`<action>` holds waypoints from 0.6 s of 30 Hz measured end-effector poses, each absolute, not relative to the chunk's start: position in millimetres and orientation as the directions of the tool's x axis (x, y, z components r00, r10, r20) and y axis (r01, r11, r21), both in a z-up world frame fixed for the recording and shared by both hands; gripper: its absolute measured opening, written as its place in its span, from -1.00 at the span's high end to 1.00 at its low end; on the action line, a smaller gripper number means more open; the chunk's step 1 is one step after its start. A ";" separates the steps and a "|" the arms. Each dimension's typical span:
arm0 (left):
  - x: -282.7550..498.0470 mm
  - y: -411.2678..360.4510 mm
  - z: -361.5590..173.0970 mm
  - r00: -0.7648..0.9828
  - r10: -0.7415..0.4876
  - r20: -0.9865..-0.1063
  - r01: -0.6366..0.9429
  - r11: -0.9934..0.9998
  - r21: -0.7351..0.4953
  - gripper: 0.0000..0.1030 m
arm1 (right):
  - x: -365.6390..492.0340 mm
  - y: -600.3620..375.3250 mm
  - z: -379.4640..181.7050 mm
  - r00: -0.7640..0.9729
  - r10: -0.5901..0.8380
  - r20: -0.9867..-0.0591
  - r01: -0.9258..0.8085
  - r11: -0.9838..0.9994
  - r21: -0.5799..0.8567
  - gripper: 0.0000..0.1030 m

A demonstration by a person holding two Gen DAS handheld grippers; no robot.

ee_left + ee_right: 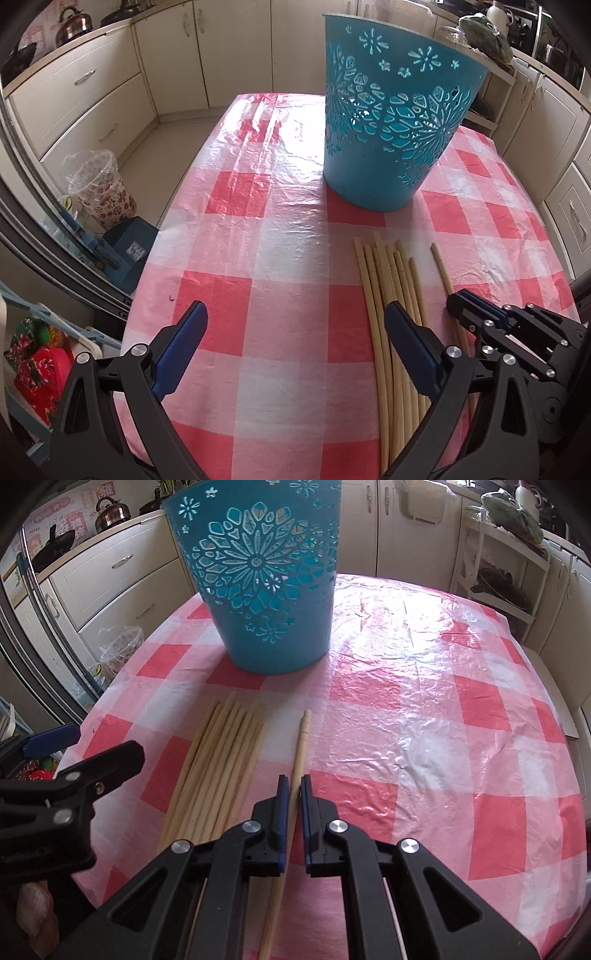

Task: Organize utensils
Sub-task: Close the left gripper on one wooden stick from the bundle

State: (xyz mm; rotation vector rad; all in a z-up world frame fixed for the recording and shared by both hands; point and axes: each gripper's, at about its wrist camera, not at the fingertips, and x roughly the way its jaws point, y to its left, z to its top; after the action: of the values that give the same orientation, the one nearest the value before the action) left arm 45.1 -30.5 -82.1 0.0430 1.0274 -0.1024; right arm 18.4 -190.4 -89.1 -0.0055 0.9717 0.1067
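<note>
Right wrist view: right tongs (294, 786) pinched nearly together on a single pale wooden chopstick (301, 740), which runs between the blue pads along the tongs' own pointing line.
Held stick, axis: long axis points forward from the right tongs toward the bucket; its far end lies on the cloth, well short of the bucket base.
Left tongs: left tongs (295, 321) spread wide, nothing between the jaws, over bare cloth.
Loose bundle: pale wooden chopsticks lying side by side (388, 295), just right of the left tongs' right finger and partly under it; from the right tongs they lie just to the left, parallel to the held stick.
Nearer hand: right tongs are already on the lone stick; left tongs are the nearer to the bundle.
Surface: red-and-white checked plastic tablecloth (406, 709) under all.
Far target: teal plastic bucket with cut-out flower pattern (258, 590), upright, ahead of both tongs, beyond the stick ends.
Judgement: the stick must probably be lifted and tipped upright to clear the rim.
</note>
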 end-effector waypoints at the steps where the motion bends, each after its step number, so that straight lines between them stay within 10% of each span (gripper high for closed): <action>1: 49.2 -32.8 -86.2 0.502 -0.068 -0.862 0.106 0.994 -0.017 -0.73 | 17.9 -193.6 -90.0 0.554 0.104 -0.826 -0.097 0.993 0.059 0.87; 13: 61.2 -55.0 -106.4 0.473 -0.025 -0.881 0.122 0.992 0.037 -0.38 | 16.7 -204.4 -101.1 0.561 0.203 -0.803 -0.076 0.978 0.194 0.83; 16: 64.1 -60.0 -103.4 0.479 -0.046 -0.877 0.146 0.989 0.028 0.03 | 14.5 -201.3 -101.8 0.557 0.228 -0.799 -0.090 0.972 0.215 0.72; 18: 67.7 -62.1 -101.3 0.477 -0.065 -0.876 0.161 0.987 0.015 0.73 | 13.9 -197.5 -102.0 0.560 0.223 -0.798 -0.096 0.974 0.205 0.70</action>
State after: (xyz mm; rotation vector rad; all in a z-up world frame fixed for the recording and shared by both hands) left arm 67.7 -62.1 -101.3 0.0994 1.0647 -0.1378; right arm 13.9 -197.5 -102.0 0.1439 0.9590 0.1887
